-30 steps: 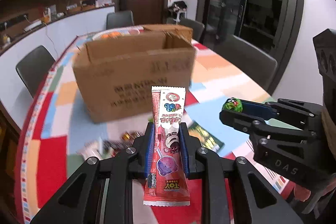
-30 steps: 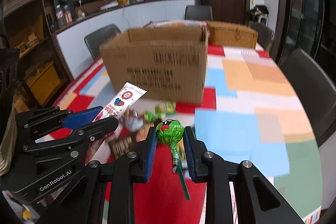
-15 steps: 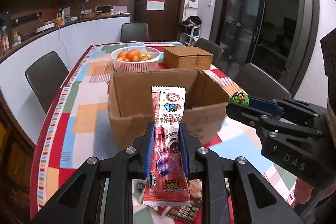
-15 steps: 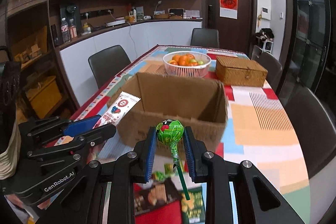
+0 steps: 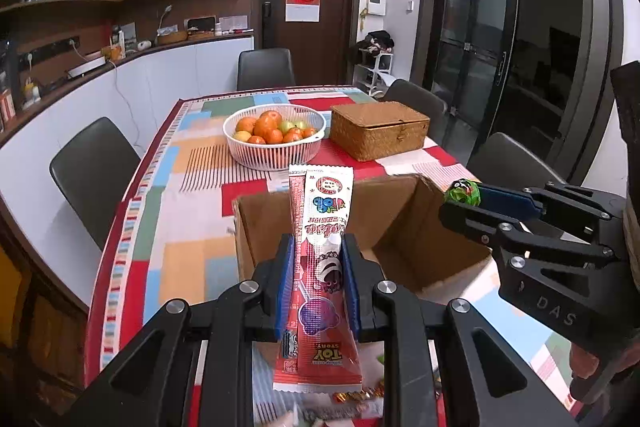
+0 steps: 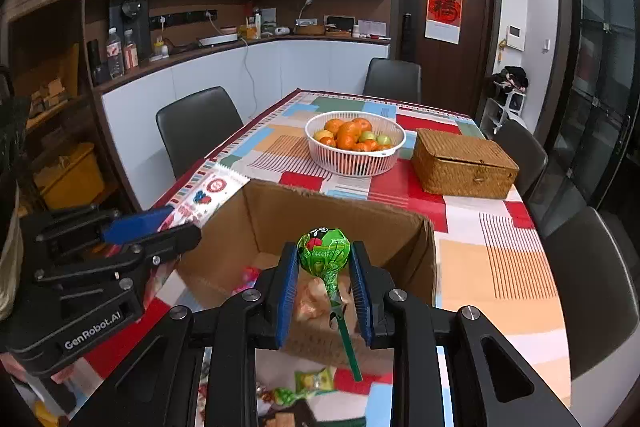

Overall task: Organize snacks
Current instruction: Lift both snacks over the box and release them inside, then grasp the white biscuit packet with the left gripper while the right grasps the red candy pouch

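Observation:
My left gripper (image 5: 318,259) is shut on a long red and white candy packet (image 5: 322,267), held upright above the near edge of an open cardboard box (image 5: 400,227). My right gripper (image 6: 324,279) is shut on a green wrapped lollipop (image 6: 323,251), its stick hanging down, above the same box (image 6: 340,211). Each gripper shows in the other's view: the right one (image 5: 464,199) at the box's right side, the left one (image 6: 176,223) at its left corner. A few snacks (image 6: 312,299) lie inside the box. Loose snacks (image 6: 308,383) lie on the table in front.
A white basket of fruit (image 5: 274,137) and a wicker box (image 5: 378,129) stand behind the cardboard box on the patchwork tablecloth (image 5: 192,187). Dark chairs (image 6: 198,127) surround the table. A counter (image 6: 240,47) runs along the left wall.
Both grippers have risen and moved forward with their snacks, from table level in front of the box to above its open top. Both stay shut.

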`<state>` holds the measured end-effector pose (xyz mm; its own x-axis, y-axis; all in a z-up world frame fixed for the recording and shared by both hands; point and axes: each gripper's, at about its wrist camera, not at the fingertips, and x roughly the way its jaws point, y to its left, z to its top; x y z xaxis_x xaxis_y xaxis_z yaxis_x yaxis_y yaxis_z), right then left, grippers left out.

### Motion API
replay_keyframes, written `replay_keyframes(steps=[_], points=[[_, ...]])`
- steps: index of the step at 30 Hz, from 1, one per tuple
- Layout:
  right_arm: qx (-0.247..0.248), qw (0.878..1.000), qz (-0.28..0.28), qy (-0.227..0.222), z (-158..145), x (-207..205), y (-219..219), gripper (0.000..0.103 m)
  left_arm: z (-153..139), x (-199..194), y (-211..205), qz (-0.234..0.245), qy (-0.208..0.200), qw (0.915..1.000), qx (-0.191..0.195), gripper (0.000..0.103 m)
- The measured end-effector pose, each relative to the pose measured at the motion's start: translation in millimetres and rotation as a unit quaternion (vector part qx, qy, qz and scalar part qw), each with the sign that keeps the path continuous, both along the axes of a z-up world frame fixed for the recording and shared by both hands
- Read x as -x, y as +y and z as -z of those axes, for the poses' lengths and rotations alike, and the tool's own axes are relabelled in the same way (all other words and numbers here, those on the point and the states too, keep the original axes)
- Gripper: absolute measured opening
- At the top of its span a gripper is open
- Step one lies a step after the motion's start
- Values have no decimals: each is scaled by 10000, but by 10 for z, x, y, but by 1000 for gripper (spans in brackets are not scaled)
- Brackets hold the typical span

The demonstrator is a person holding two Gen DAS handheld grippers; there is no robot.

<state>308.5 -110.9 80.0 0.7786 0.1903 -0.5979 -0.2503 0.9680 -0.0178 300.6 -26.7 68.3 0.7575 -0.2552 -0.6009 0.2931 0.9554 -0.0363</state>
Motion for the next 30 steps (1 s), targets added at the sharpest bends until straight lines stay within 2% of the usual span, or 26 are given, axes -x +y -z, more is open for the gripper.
replay_keyframes(steps=[3,4,5,8,10,11,17,25,30], points=[[11,10000,-9,51,17,-153,-1,27,8,-175,-22,32,73,10000,6,24],[18,10000,11,54,20,-218,-9,27,12,-248,-34,13,108,9999,3,26],[14,10000,35,56,27,-261,-12,27,10,-306,-48,2,127,9999,-7,33],[-105,9998,62,151,63,-409,-49,29,-9,-394,-72,-199,14,9996,-178,39],[-135,9996,169,199,95,-466,-92,45,-14,-368,-91,-208,-2,9994,-264,47],[-157,9995,223,181,100,-464,-113,48,-17,-320,-100,-213,-39,9993,-304,53],[-197,9993,292,76,125,-229,-155,50,15,-19,-108,-201,-74,9990,-397,61],[-370,9990,184,178,270,211,-101,50,114,425,7,-230,-32,9989,-409,64],[-431,9987,11,283,404,420,30,50,200,682,144,-289,-35,9977,-608,65]])
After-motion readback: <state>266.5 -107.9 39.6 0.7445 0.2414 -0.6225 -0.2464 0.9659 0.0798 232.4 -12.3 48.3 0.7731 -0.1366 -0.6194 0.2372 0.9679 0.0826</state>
